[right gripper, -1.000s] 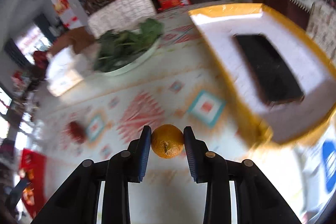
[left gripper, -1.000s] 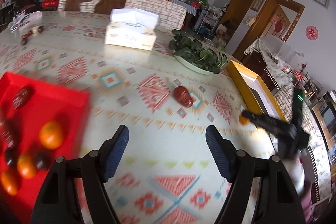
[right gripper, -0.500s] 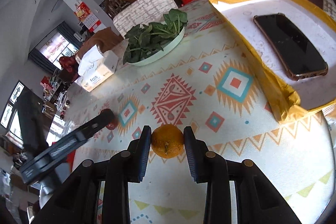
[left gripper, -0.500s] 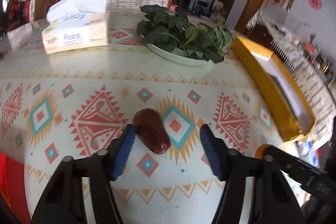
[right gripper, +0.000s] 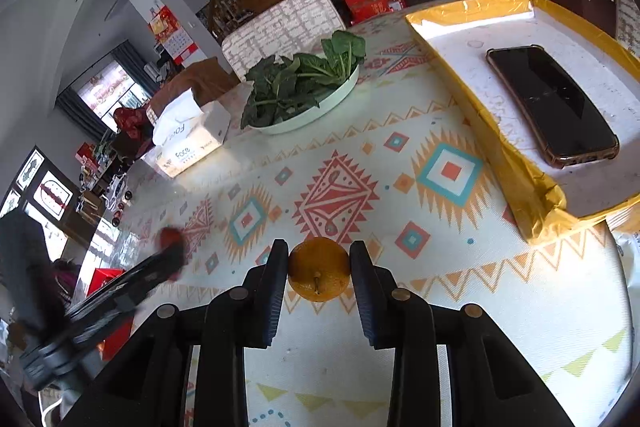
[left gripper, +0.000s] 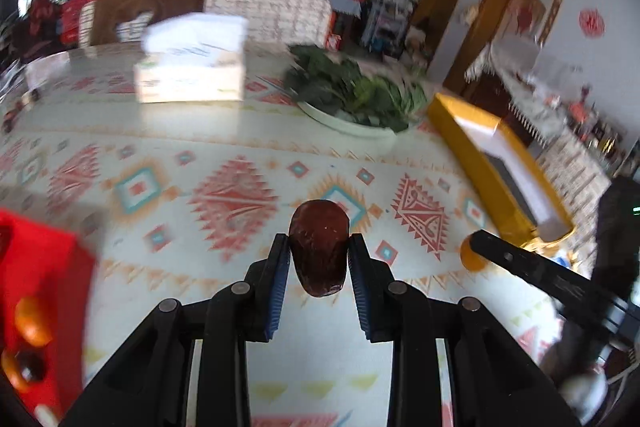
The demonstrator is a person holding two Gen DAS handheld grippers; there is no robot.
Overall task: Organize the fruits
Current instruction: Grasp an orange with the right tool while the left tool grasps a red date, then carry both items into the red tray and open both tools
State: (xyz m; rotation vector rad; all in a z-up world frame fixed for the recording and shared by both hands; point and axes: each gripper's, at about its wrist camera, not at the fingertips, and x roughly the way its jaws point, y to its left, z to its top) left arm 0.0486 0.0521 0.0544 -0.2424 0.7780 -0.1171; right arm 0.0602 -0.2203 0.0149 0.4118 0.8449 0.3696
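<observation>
Red is the colour of the tray (left gripper: 44, 267) seen at the left edge of the left wrist view, and some small fruits are already kept in it: an orange one (left gripper: 32, 315) and a dark one (left gripper: 26, 367) can be made out, though they are blurred. So part of the sorting looks done.

Two more fruits are picked up but not yet put away. A dark red date (left gripper: 319, 247) is pinched between the blue pads of the left gripper (left gripper: 319, 267). Its jaws have just been closing, and now both pads are pressed on the sides of the date. A small orange (right gripper: 319, 269) is squeezed between the black pads of the right gripper (right gripper: 319, 271), with its little stem turned toward the camera. Whether either fruit is lifted off the patterned tablecloth (right gripper: 400, 167) or is touching it cannot be told.

No other loose fruit is seen on the cloth. A plate of green leaves (right gripper: 300, 87), a tissue box (right gripper: 188, 143) and a yellow tray (right gripper: 520, 167) with a phone (right gripper: 552, 103) in it are left alone.

What is left, as a guess, is that both fruits are carried over to the red tray and let go there. The red tray lies well apart from the orange, off to the left.
</observation>
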